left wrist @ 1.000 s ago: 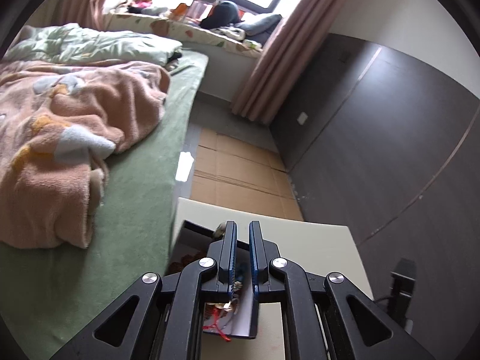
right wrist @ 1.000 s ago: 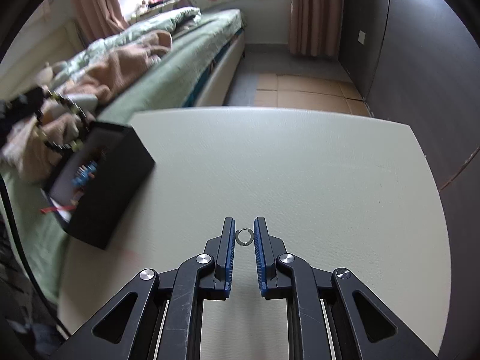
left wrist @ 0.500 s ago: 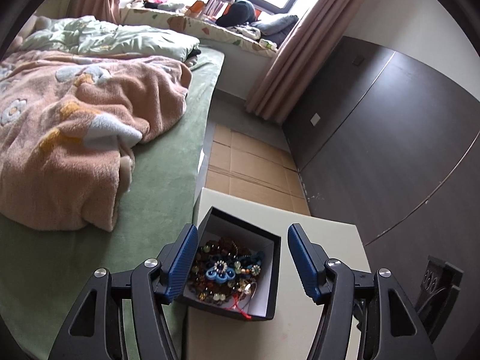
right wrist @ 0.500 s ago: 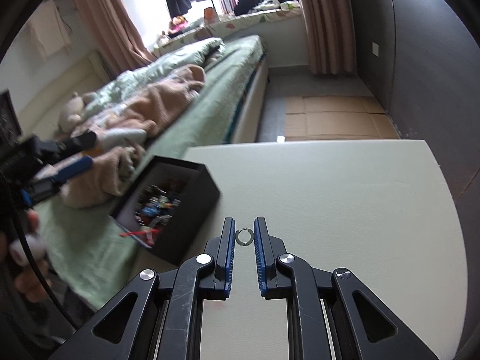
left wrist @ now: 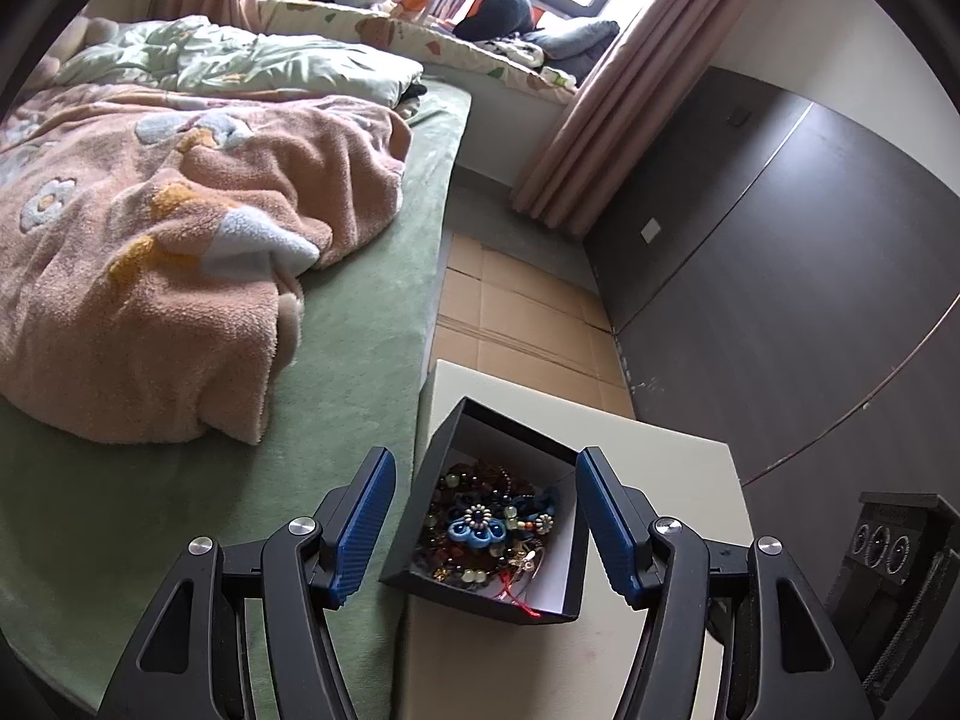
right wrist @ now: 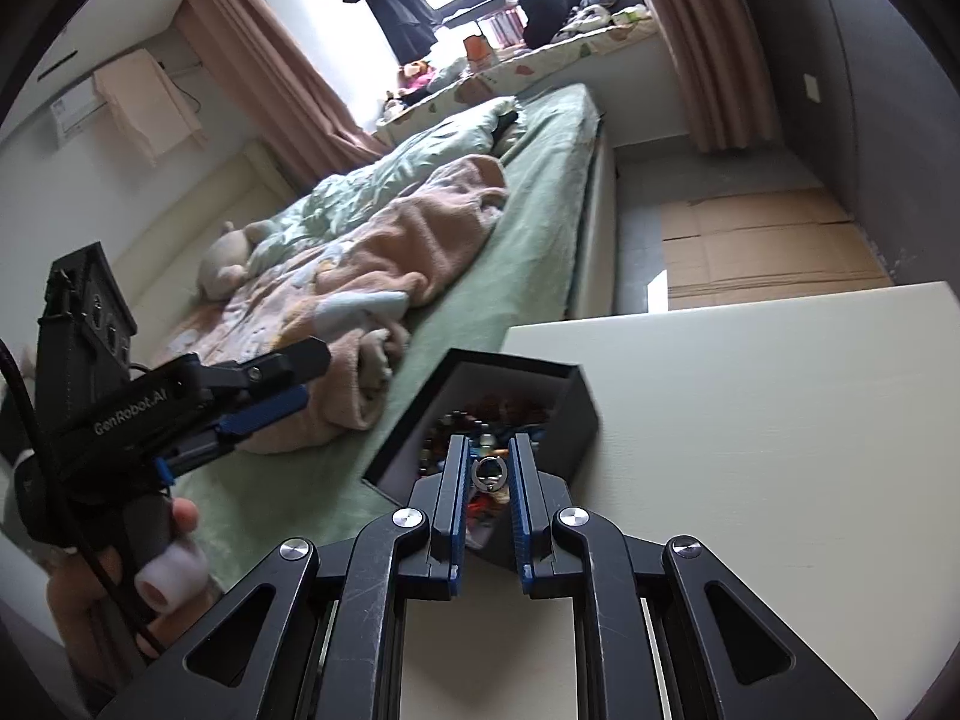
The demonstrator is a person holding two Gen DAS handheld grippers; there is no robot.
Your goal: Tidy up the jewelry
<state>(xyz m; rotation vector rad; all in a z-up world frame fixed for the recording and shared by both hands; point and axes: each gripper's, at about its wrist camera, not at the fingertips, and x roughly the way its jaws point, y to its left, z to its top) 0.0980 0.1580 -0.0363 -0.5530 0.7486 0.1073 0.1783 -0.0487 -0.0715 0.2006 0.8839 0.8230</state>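
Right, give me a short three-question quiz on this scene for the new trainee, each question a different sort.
1. True or false: the right claw grips a small metal ring.
2. Where does the black box stand? A) on the bed B) at the table corner nearest the bed C) on the floor
3. Fill in: the left claw is ____, with nothing between its pads.

Key: 1 true; 2 B; 3 open
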